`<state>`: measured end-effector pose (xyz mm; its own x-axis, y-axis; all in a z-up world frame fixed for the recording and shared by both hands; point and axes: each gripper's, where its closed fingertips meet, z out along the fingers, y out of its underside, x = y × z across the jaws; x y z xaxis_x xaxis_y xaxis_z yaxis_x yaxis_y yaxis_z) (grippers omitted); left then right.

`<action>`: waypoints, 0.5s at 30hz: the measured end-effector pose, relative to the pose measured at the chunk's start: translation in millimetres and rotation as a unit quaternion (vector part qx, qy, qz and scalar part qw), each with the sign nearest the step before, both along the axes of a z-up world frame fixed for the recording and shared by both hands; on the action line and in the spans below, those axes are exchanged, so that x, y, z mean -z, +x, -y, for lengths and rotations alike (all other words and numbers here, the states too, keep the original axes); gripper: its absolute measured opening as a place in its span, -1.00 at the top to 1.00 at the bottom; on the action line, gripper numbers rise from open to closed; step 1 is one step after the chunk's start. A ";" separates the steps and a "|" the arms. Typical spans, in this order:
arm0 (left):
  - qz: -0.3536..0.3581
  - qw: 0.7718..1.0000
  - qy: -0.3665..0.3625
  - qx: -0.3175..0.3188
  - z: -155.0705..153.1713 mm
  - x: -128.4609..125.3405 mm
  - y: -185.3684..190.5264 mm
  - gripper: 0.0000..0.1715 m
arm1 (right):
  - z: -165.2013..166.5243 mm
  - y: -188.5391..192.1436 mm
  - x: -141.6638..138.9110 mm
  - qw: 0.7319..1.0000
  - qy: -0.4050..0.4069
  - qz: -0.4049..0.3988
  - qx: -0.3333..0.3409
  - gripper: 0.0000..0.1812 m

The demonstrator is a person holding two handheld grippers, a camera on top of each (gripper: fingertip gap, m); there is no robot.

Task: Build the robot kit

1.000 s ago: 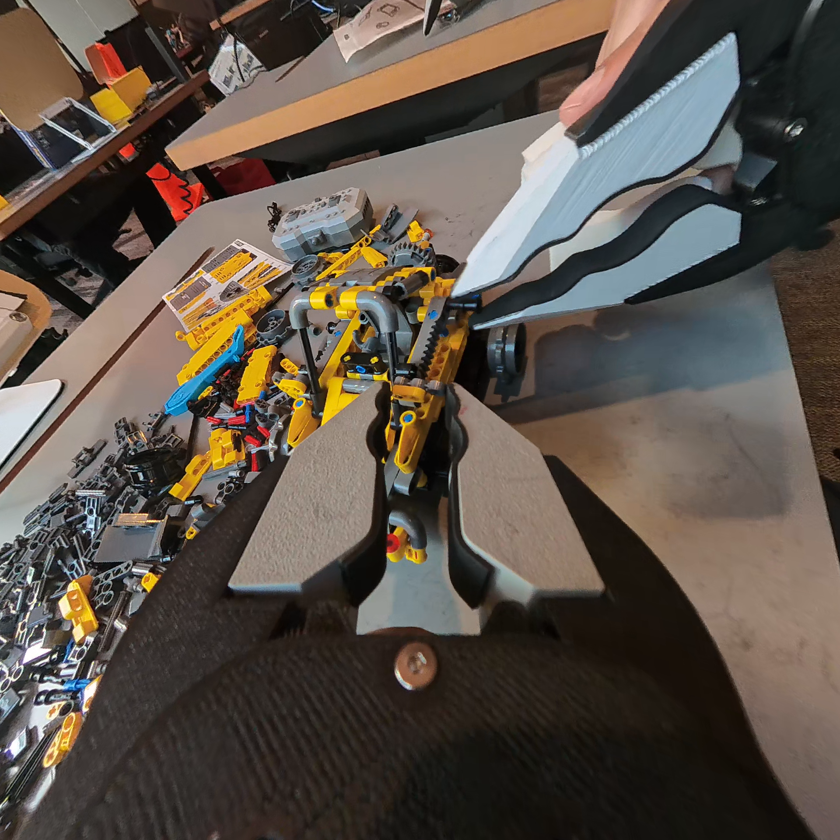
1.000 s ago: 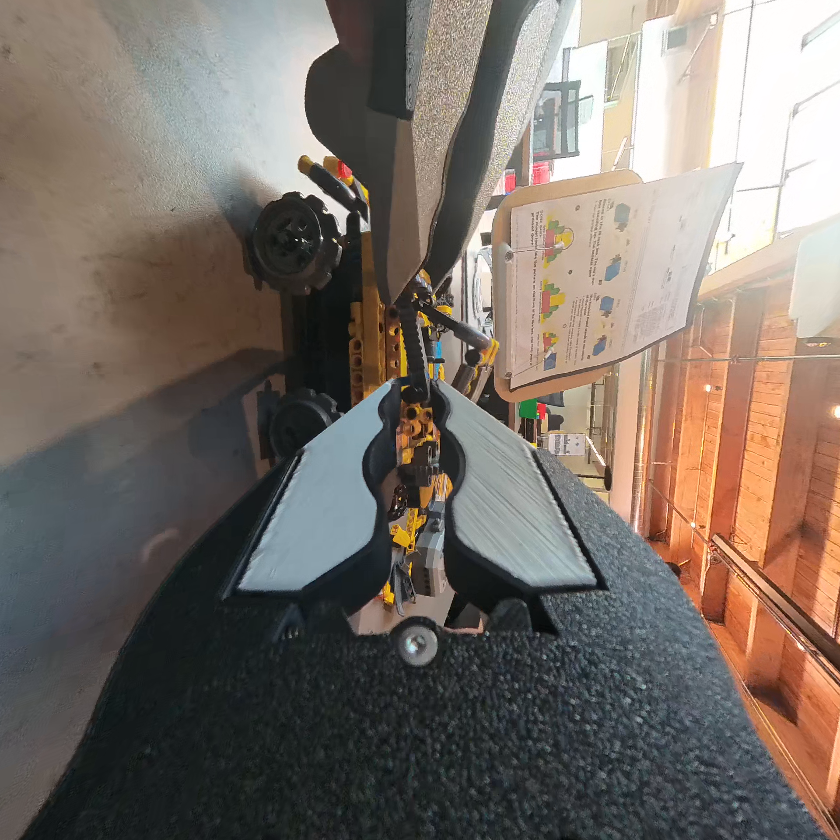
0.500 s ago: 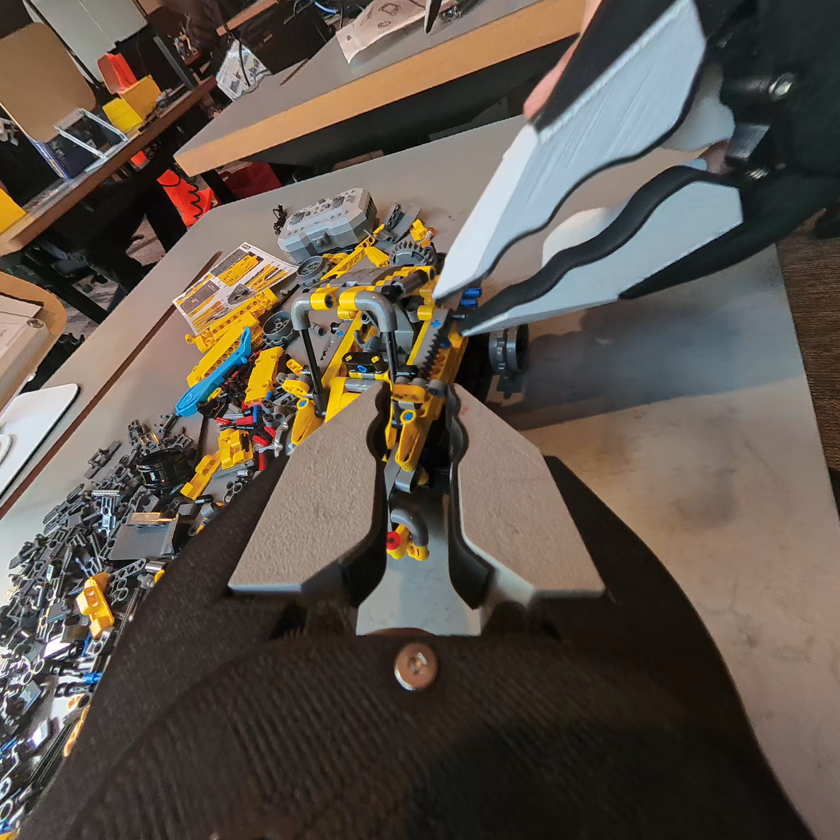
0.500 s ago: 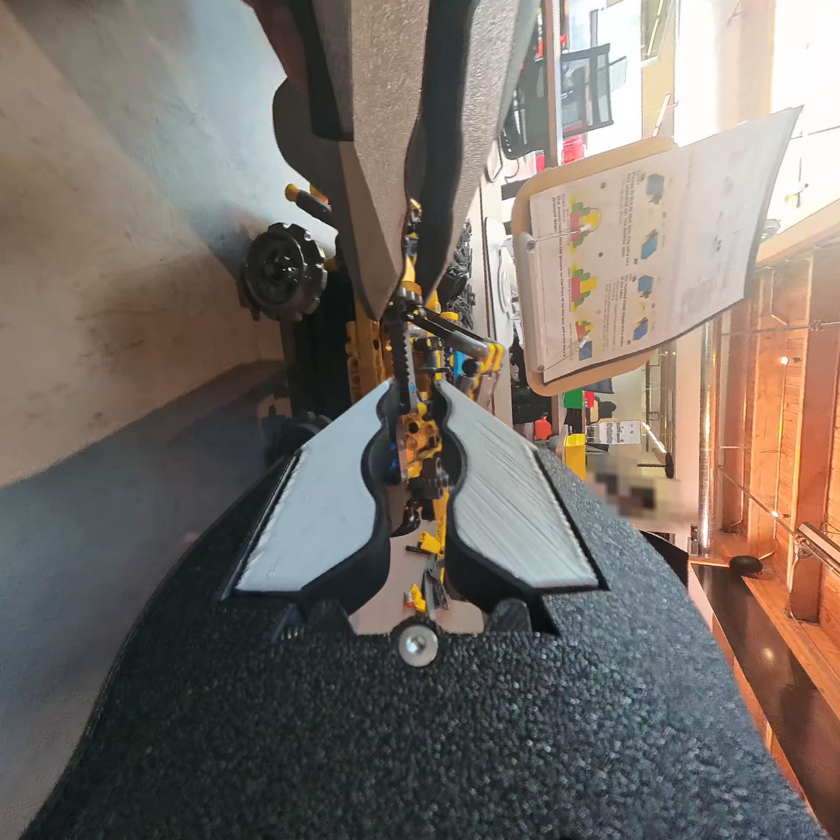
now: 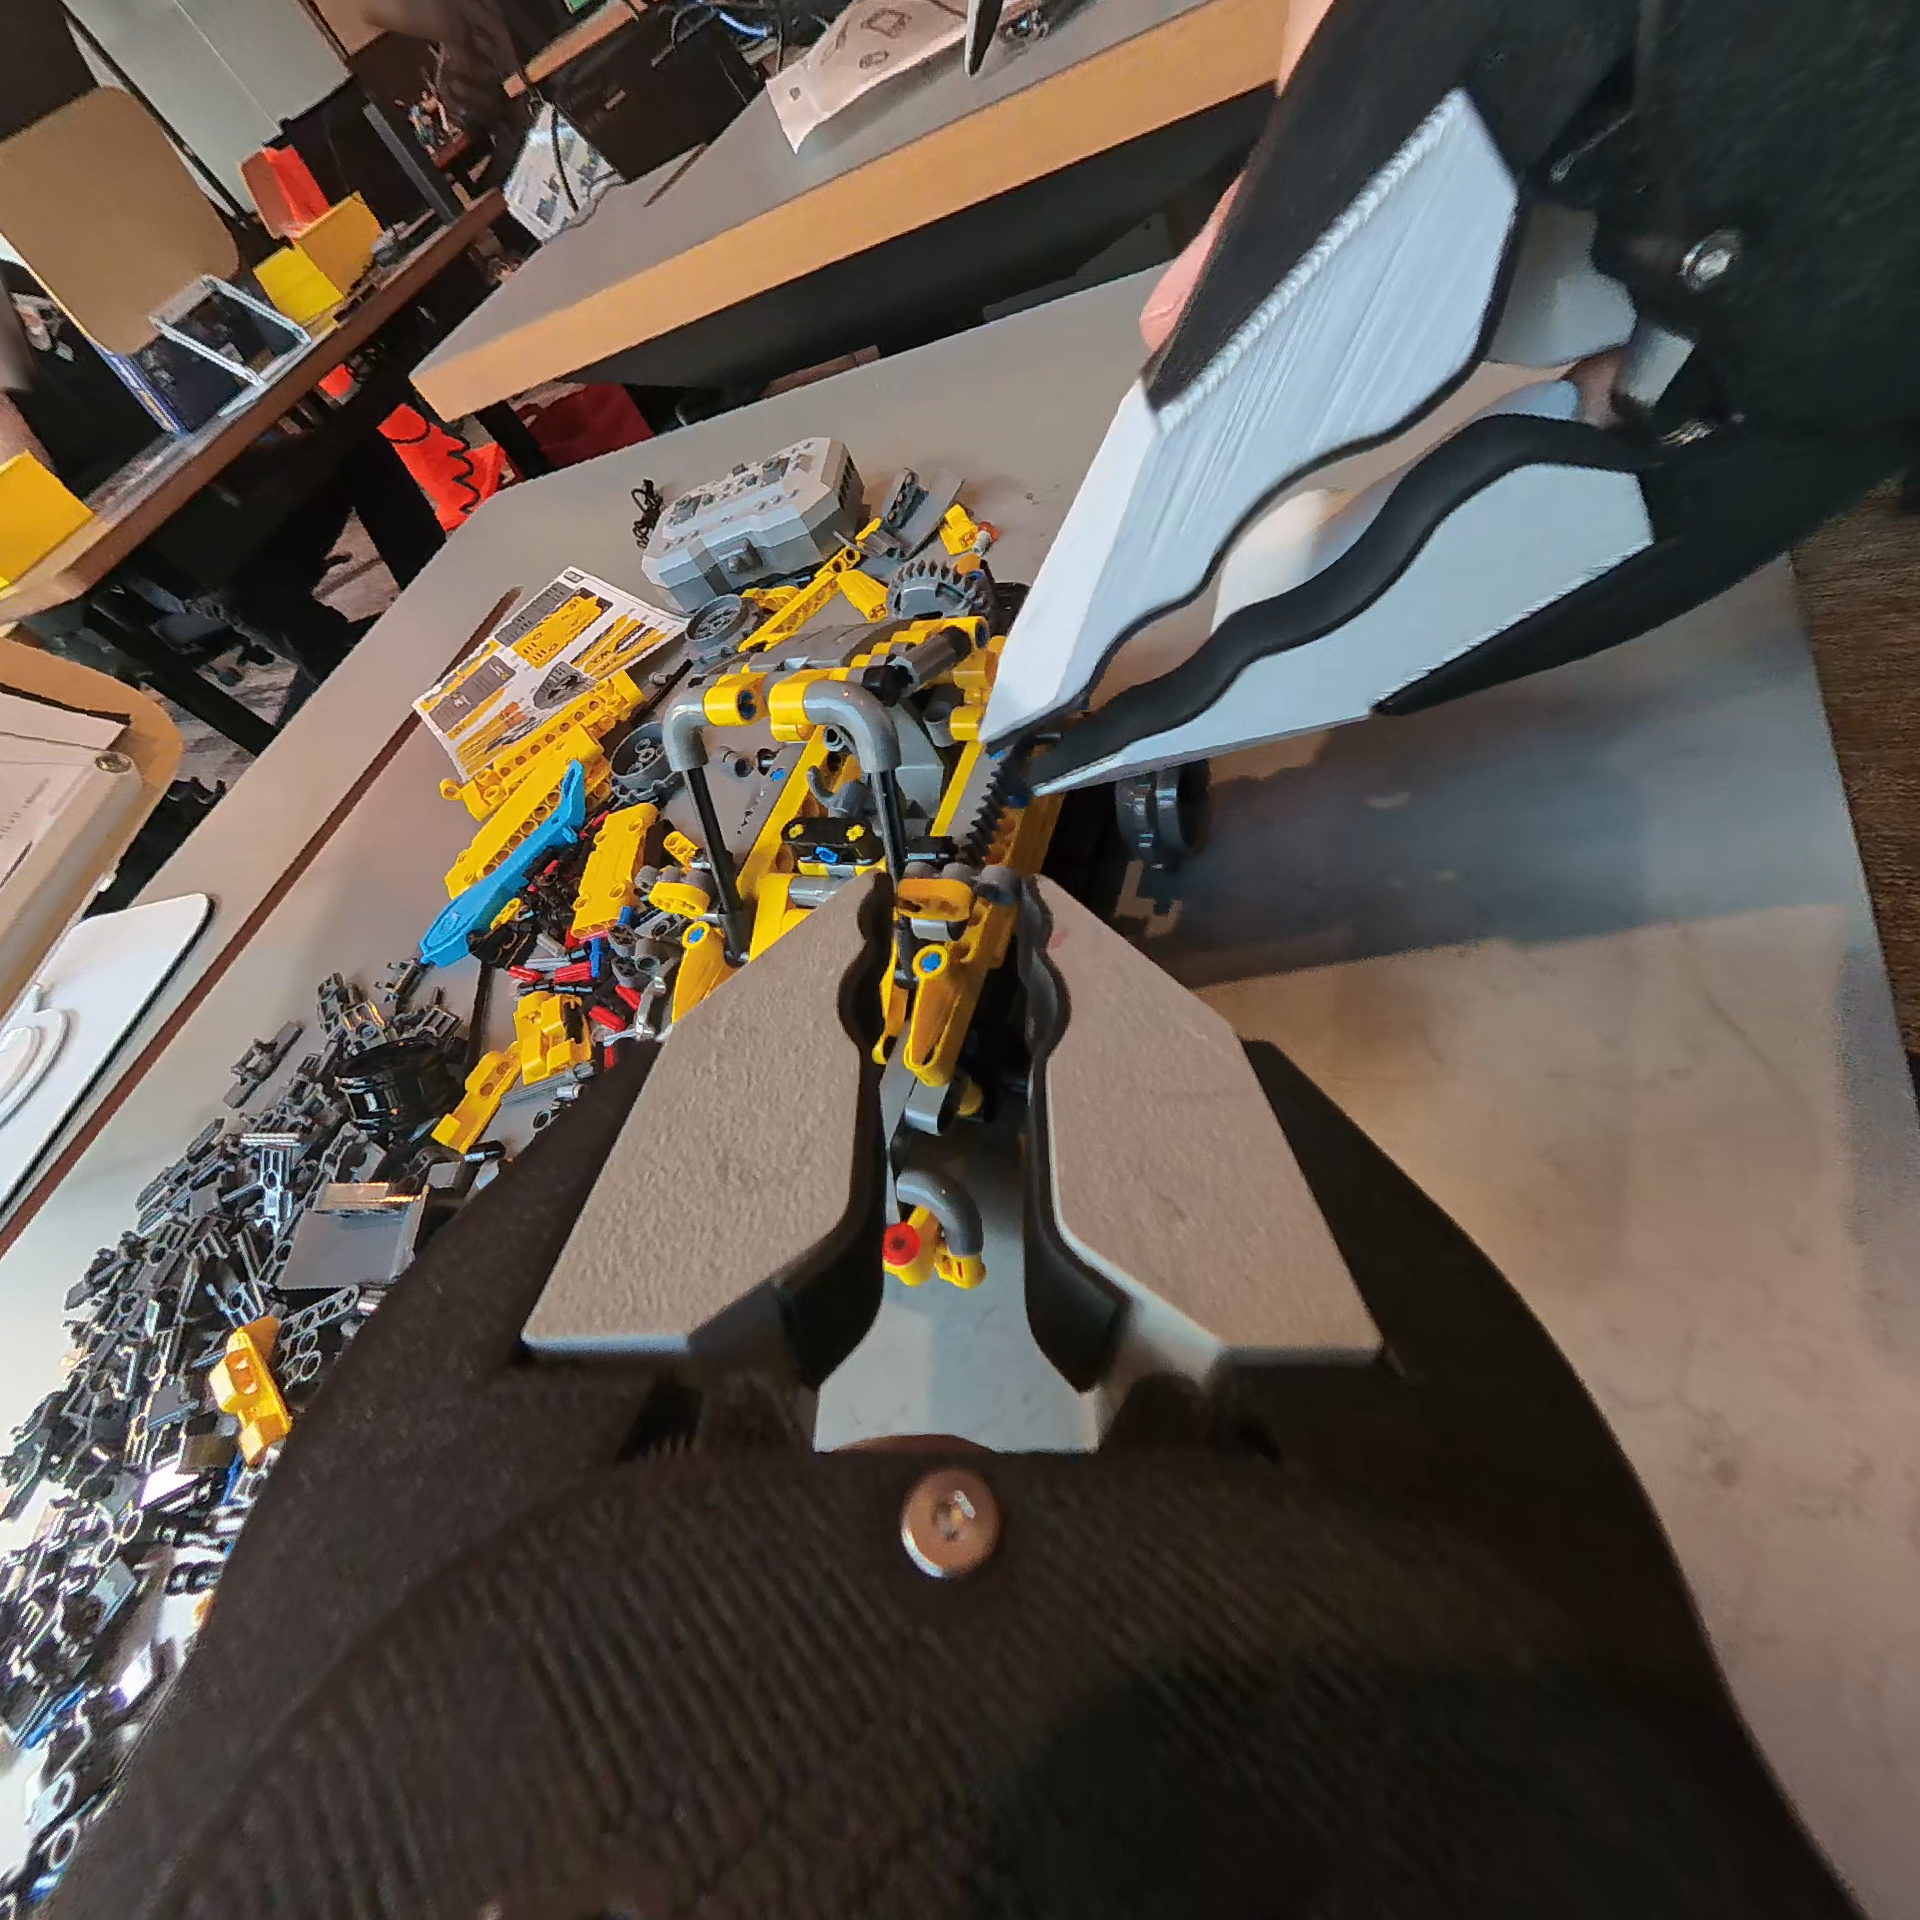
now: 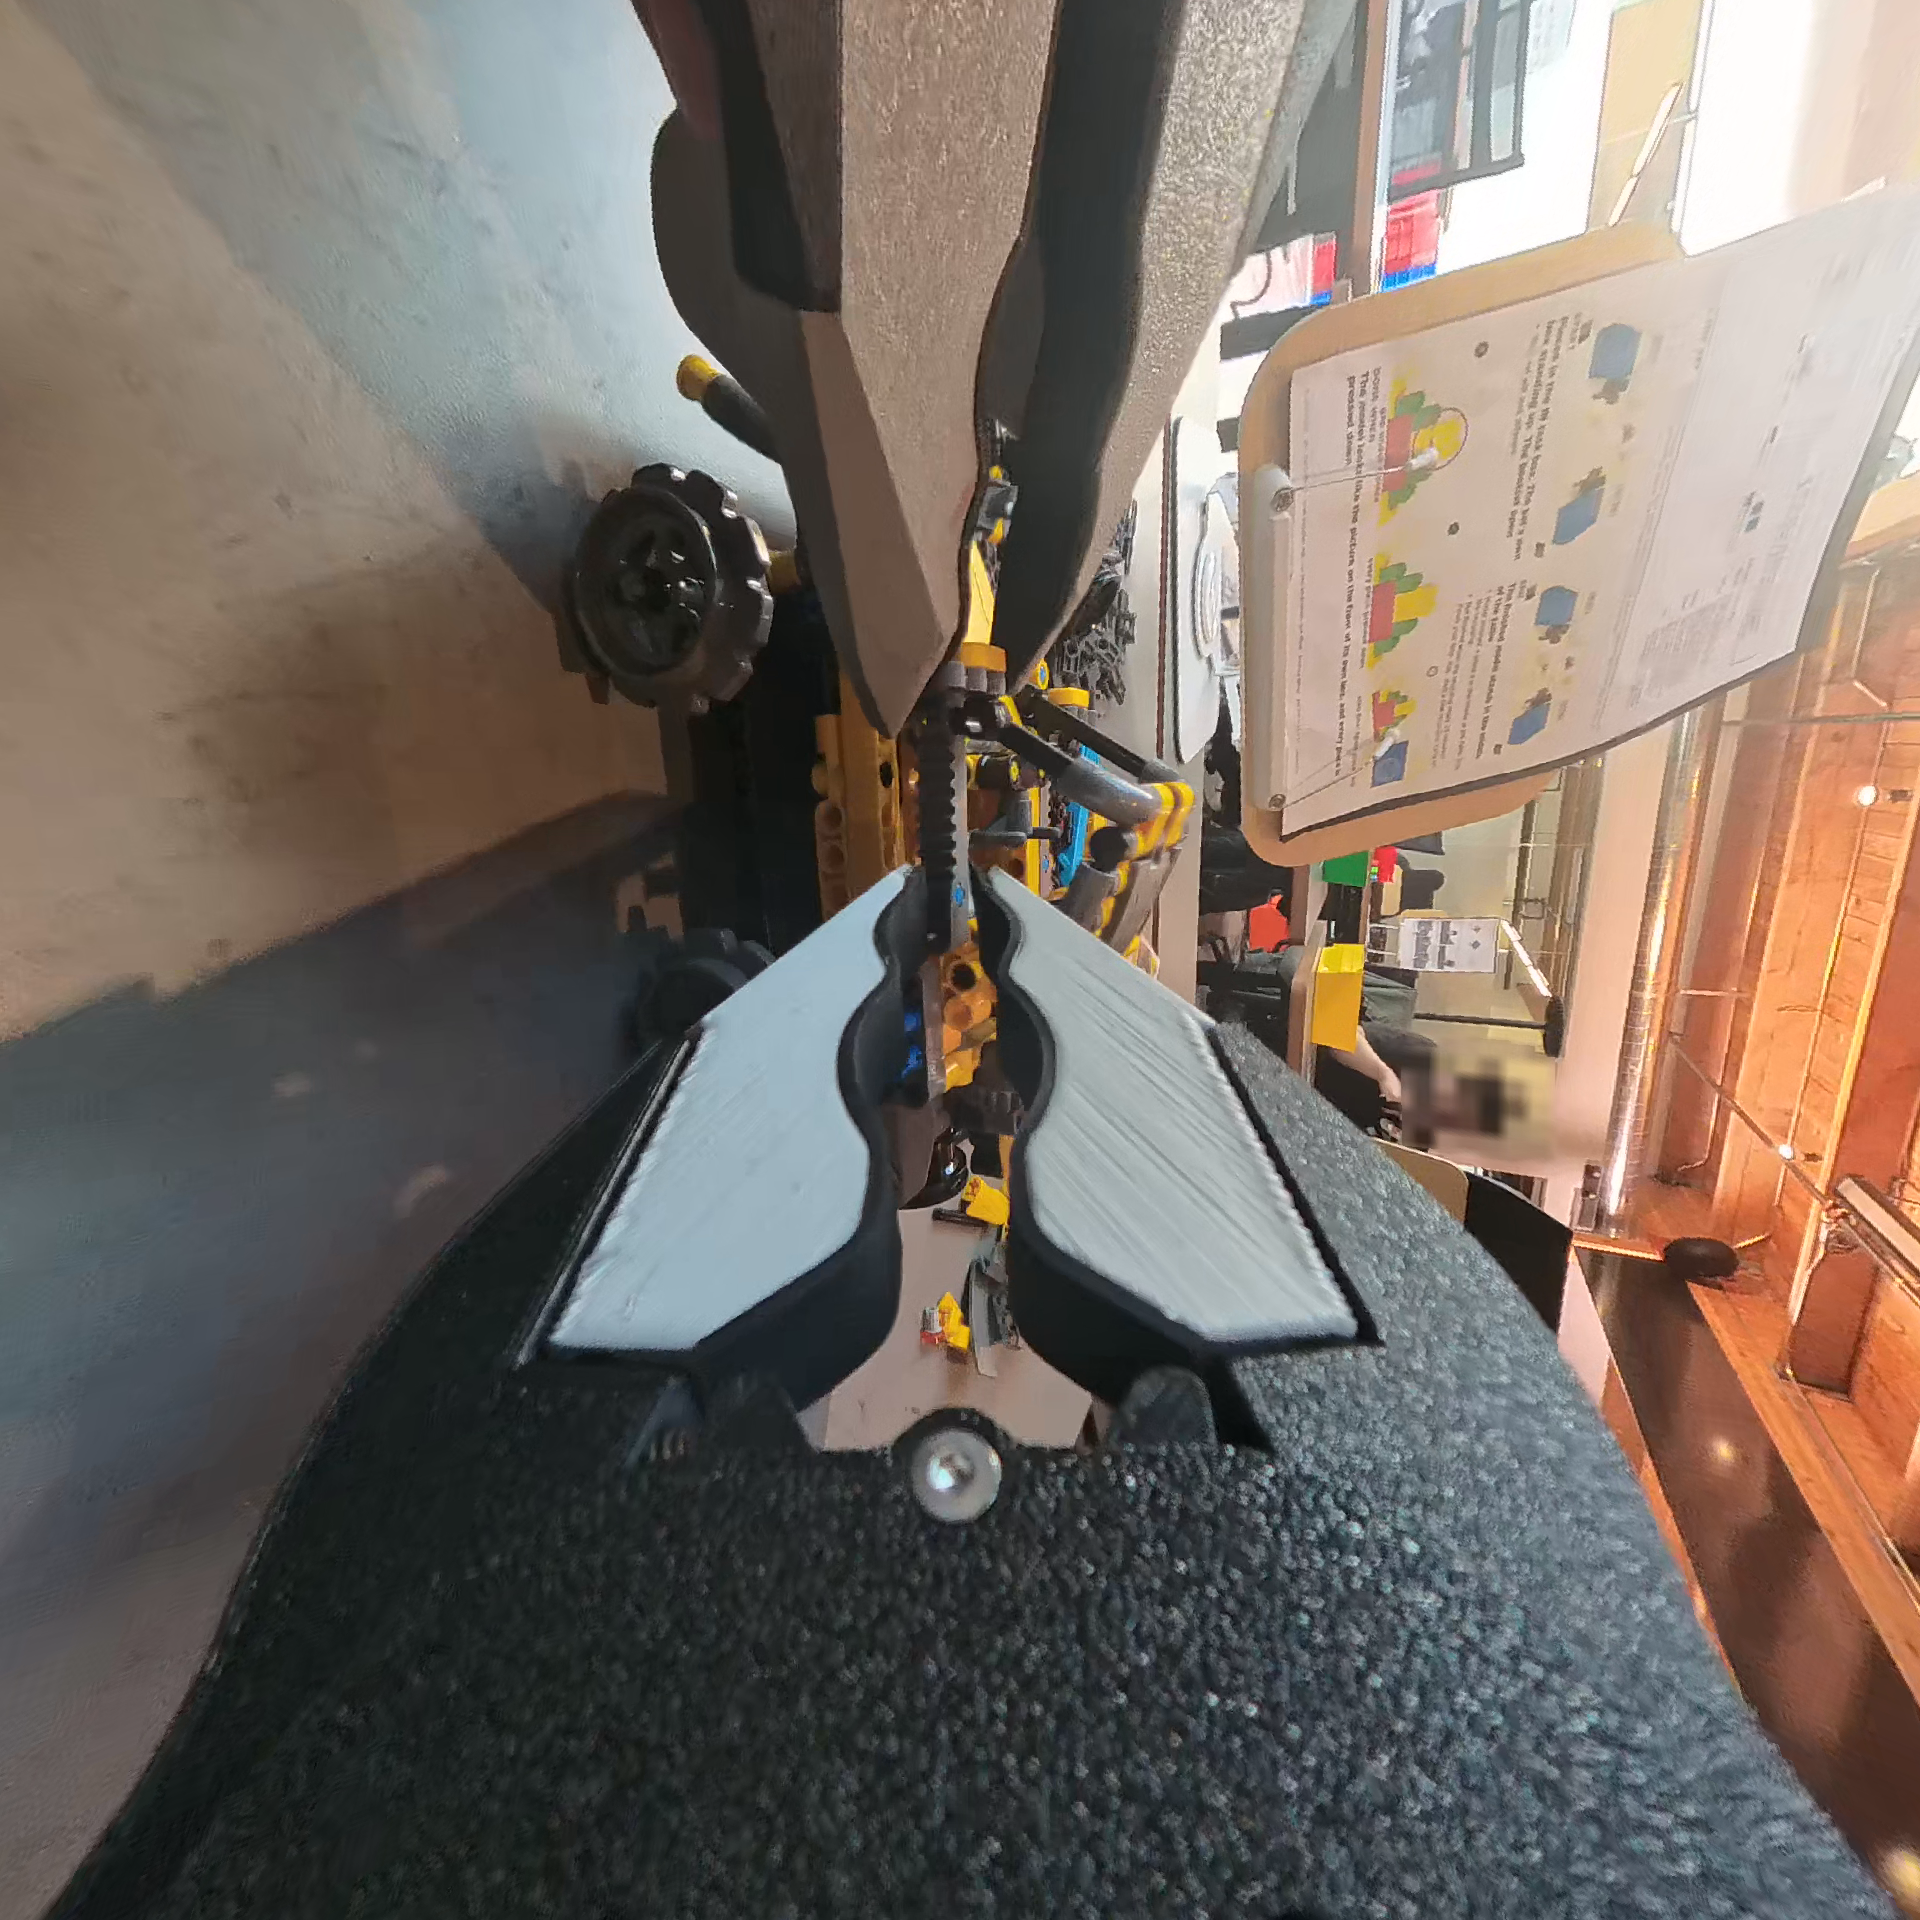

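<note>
A yellow and grey brick-built vehicle model (image 5: 831, 790) stands on the grey table (image 5: 1507, 1143). My left gripper (image 5: 956, 904), with grey fingers, is shut on the model's near end, around a yellow beam (image 5: 925, 997). My right gripper (image 5: 1016, 758), with white fingers, comes in from the upper right and is shut on the top end of a black toothed rack (image 5: 982, 821) on the model. In the right wrist view the rack (image 6: 940, 810) runs between my right gripper's tips (image 6: 945, 883), and the left gripper (image 6: 961, 686) grips the model from above. A black toothed wheel (image 6: 665, 603) sits on the model's side.
Several loose black, grey and yellow pieces (image 5: 208, 1299) cover the table's left part. A blue piece (image 5: 509, 873), a printed booklet (image 5: 540, 665) and a grey box (image 5: 758, 520) lie behind the model. A clipboard with a printed sheet (image 6: 1538, 540) stands nearby. The table's right edge (image 5: 1829, 831) is close. Left and right tips are no more than a few centimetres apart. The black toothed wheel (image 6: 665, 603) lies around 4 cm away from my left fingertips.
The right gripper has tilted and shifted slightly while its tips stay at the rack. The left gripper keeps its hold on the model, which has barely moved.
</note>
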<state>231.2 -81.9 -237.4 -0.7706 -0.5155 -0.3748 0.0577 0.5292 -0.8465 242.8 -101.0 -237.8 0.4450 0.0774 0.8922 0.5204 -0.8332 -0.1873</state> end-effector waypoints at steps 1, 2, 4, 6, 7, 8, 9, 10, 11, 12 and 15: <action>0.001 1.000 0.003 0.000 0.3 0.7 -0.1 0.77 | -0.2 0.7 0.9 1.000 -0.007 0.003 0.005 0.96; 0.004 1.000 0.006 -0.001 0.0 1.0 0.2 0.77 | -0.6 0.9 1.9 1.000 -0.015 0.006 0.006 0.97; 0.005 1.000 0.007 -0.004 -0.7 1.1 1.0 0.77 | -1.0 2.0 2.7 1.000 -0.022 0.009 0.010 0.97; 0.004 1.000 0.004 -0.004 -0.7 0.3 1.4 0.77 | -0.9 1.6 2.2 1.000 -0.022 0.000 0.014 0.98; 0.005 1.000 0.003 -0.003 -0.5 -0.4 1.1 0.77 | -1.1 0.4 0.1 1.000 -0.020 0.000 0.013 0.98; 0.007 1.000 0.002 -0.004 -0.8 -1.2 1.1 0.77 | -2.1 -2.1 -2.9 1.000 -0.014 0.000 0.008 0.97; 0.010 1.000 0.003 -0.005 -1.2 -1.8 1.1 0.77 | -3.0 -5.0 -5.3 1.000 -0.006 -0.005 0.004 0.95; 0.010 1.000 0.003 -0.004 -1.2 -2.0 1.1 0.76 | -2.7 -6.4 -6.8 1.000 0.000 -0.010 0.004 0.93; 0.009 1.000 0.003 -0.004 -0.8 -2.0 0.9 0.77 | -1.6 -6.7 -7.4 1.000 0.000 -0.014 0.007 0.91; 0.010 1.000 0.004 -0.003 -0.3 -2.1 0.7 0.77 | 0.0 -5.7 -7.5 1.000 -0.003 -0.013 0.011 0.88; 0.013 1.000 0.008 -0.003 0.4 -1.8 0.6 0.77 | 3.3 -1.1 -3.8 1.000 -0.015 -0.012 0.021 0.88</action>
